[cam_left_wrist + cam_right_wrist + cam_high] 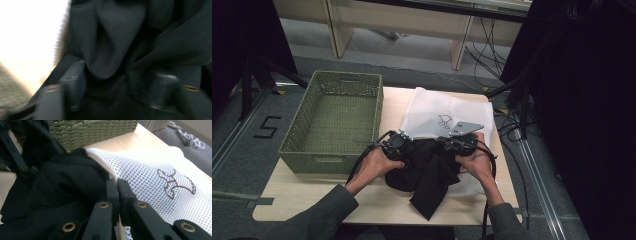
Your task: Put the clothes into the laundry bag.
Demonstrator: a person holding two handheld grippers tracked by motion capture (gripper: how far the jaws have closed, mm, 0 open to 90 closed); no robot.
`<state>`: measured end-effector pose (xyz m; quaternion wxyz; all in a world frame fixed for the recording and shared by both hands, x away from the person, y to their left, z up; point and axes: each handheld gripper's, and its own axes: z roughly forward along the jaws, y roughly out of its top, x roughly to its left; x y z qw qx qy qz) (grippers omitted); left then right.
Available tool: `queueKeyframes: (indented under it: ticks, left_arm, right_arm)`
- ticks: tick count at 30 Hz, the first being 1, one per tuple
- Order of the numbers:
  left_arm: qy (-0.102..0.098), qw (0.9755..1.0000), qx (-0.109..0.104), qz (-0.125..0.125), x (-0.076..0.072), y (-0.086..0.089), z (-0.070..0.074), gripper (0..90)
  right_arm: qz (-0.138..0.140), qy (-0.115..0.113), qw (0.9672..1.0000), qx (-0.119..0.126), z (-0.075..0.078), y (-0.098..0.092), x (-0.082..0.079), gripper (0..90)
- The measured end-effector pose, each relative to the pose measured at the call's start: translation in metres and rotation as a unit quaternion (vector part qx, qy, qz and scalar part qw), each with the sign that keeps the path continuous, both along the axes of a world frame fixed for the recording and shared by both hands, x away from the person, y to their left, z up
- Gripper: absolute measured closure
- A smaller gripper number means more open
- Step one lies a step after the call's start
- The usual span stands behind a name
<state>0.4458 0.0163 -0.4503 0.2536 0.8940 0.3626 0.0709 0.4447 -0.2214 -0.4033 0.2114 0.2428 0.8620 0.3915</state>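
A black garment [427, 170] lies crumpled at the open end of a white mesh bag [437, 107] on the table, one end trailing toward the front edge. My left gripper [408, 150] is pushed into the garment from the left. In the blurred left gripper view its jaws [117, 82] stand apart with a fold of the black cloth [112, 45] hanging between them. My right gripper [446, 143] is at the bag's mouth on the right. Its jaws [117, 185] are shut on the bag's beige rim, with the mesh [155, 180] to one side and the garment [62, 180] to the other.
A green woven basket [347, 75] stands on the left half of the wooden table [362, 200], close to my left hand; its wall [100, 130] also rises behind the garment. Dark curtains and stands flank the table, and cables lie on the floor at the right.
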Motion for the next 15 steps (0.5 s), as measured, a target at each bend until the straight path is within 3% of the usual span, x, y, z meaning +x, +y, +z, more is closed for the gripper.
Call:
queueKeyframes:
  ticks: [1, 2, 3, 4, 5, 8, 9, 11, 13, 15]
  left_arm:
    - [0.0, 1.0, 0.0, -0.008, 0.001, -0.002, -0.005, 57.4]
    - [-0.005, 0.9999, 0.0, -0.013, 0.001, -0.003, -0.009, 57.4]
    - [-0.025, 0.9996, -0.004, -0.012, 0.0, -0.003, -0.011, 66.2]
    - [-0.033, 0.9994, -0.004, -0.015, -0.001, -0.003, -0.011, 77.7]
    - [-0.048, 0.9985, -0.009, -0.023, -0.004, -0.002, -0.006, 80.8]
    - [-0.063, 0.9967, -0.039, -0.032, -0.01, 0.0, 0.008, 83.7]
    - [-0.066, 0.9943, -0.076, -0.034, -0.014, -0.001, 0.017, 84.3]
    - [-0.062, 0.9918, -0.102, -0.046, -0.016, -0.005, 0.026, 84.9]
    - [-0.072, 0.9904, -0.1, -0.062, -0.013, -0.016, 0.031, 84.9]
    - [-0.064, 0.9912, -0.107, -0.045, 0.001, -0.034, 0.023, 84.9]
  right_arm:
    - [0.005, -0.003, 1.0, -0.002, 0.0, 0.0, 0.001, 89.2]
    - [0.005, -0.003, 1.0, -0.002, 0.0, 0.0, 0.001, 89.2]
    - [0.006, -0.004, 1.0, -0.002, 0.0, -0.001, 0.001, 89.3]
    - [0.006, -0.003, 1.0, -0.001, 0.001, -0.001, 0.001, 89.2]
    - [0.008, -0.008, 0.9999, -0.002, 0.0, -0.001, 0.001, 89.2]
    - [-0.002, -0.001, 1.0, 0.005, 0.0, -0.002, 0.001, 89.2]
    - [-0.002, 0.004, 1.0, 0.002, 0.0, -0.002, 0.001, 89.2]
    - [0.006, -0.001, 1.0, 0.002, 0.0, 0.001, 0.001, 89.3]
    - [0.004, 0.002, 1.0, 0.004, 0.0, 0.002, 0.0, 89.2]
    - [0.007, 0.002, 1.0, 0.002, 0.0, 0.005, 0.0, 89.3]
